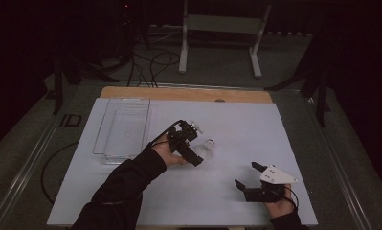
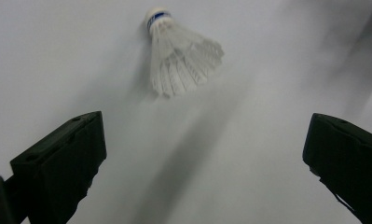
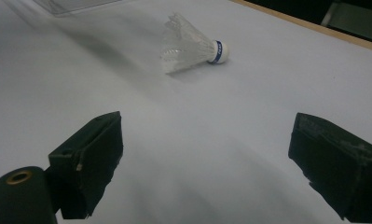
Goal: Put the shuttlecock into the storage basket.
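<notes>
Jaws of left gripper spread wide, gripping nothing, just above shuttlecock lying on its side mid-table. Right gripper also spread, empty, well apart. Prob best: drop straight, straddle feathers nr cork, squeeze gently, avoid crushing.

I see dim room | grey floor with cables | white frame stand behind counter

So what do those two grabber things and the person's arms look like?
Both are black. The left gripper has a boxy body with a thin cable trailing back. The right gripper carries a pale grey three-cornered plate with small dots on top. Each has two blocky black jaws. The person wears dark long sleeves.
</notes>
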Motion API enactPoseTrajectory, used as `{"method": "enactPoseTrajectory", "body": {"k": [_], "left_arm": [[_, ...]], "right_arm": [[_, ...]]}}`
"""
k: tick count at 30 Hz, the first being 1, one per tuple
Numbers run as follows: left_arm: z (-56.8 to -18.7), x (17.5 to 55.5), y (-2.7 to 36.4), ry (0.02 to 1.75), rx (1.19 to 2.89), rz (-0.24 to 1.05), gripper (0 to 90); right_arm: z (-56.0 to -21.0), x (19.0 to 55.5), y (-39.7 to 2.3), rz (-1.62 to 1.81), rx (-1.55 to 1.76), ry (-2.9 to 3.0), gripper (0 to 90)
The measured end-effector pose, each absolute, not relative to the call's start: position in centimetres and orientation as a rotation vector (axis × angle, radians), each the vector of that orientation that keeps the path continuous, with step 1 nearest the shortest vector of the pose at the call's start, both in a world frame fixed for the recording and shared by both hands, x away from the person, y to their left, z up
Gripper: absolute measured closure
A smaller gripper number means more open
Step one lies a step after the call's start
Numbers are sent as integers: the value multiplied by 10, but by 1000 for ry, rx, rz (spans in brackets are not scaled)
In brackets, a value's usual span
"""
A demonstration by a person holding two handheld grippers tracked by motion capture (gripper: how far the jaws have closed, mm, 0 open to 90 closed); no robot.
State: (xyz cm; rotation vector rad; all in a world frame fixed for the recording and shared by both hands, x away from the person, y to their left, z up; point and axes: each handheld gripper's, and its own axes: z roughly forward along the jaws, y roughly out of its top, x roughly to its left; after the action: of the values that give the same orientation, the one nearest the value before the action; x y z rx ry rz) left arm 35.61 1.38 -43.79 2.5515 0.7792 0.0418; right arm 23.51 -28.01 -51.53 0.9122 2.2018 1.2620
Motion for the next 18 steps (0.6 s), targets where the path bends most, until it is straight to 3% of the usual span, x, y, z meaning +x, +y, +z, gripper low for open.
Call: {"method": "enactPoseTrajectory", "body": {"k": [18], "left_arm": [[-467,376,2,834,2563,41,10]], "right_arm": [[-515,235,-280,1266,912,2204,100]]}}
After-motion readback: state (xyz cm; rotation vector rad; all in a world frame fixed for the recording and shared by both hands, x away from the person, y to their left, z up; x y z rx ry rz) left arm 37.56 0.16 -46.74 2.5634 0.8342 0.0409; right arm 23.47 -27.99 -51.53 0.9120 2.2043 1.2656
